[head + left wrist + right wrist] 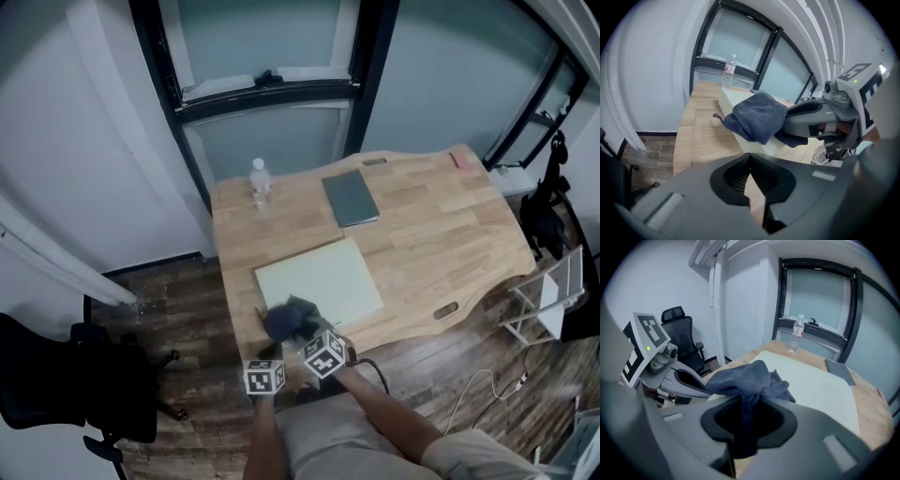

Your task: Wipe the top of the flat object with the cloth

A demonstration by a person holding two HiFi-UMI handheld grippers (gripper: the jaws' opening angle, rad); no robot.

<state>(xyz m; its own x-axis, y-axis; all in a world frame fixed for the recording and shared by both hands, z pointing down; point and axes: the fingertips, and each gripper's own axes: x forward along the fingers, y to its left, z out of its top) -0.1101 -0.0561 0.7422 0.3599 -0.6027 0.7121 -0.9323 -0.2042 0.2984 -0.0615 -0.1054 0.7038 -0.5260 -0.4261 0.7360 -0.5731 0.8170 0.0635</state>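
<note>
— What sort of room are you working in?
— You're in an office. You face a wooden desk (422, 216), a black swivel chair (56, 375) stands on the plank floor (187, 309) to your left, and black-framed glass panels (272, 56) rise past the desk's far edge.

Cloth (289, 319) on flat object (328, 277) near corner; bottle (260, 183), notebook (350, 197) behind.

One cloth (289, 317), one mat (319, 281), one bottle (260, 184)
</note>
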